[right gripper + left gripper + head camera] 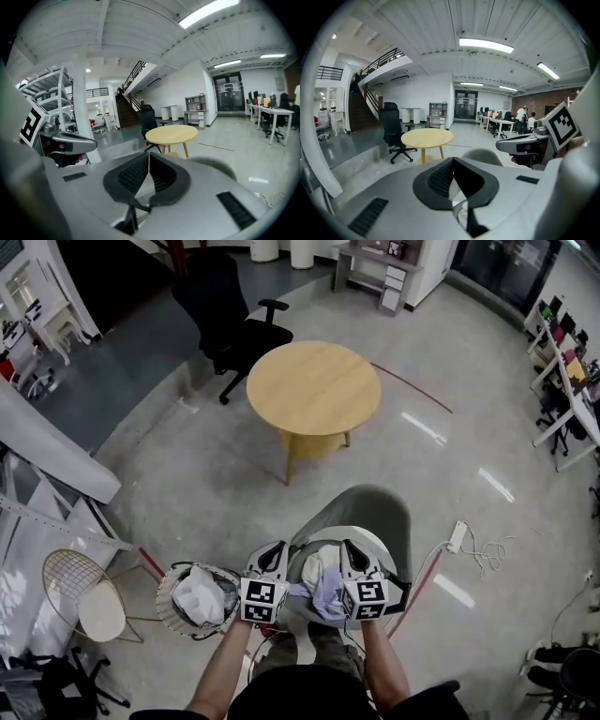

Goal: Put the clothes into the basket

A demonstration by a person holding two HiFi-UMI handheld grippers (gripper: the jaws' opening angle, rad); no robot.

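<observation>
In the head view a bundle of white and lavender clothes (316, 584) hangs between my two grippers, low in the middle. My left gripper (272, 554) and right gripper (352, 554) stand side by side, each shut on the fabric. Pale cloth (461, 216) shows in the gap behind the closed left jaws (452, 161). The right gripper (149, 154) likewise has pale cloth (140, 187) behind its closed jaws. The round basket (169, 585) stands on the floor just left of the left gripper, and a white garment (199, 596) lies in it.
A grey shell chair (366, 507) stands right behind the bundle. Beyond it are a round wooden table (314, 385) and a black office chair (230, 315). A wire chair (80, 592) and white shelving are at the left; a power strip with cable (459, 535) lies at the right.
</observation>
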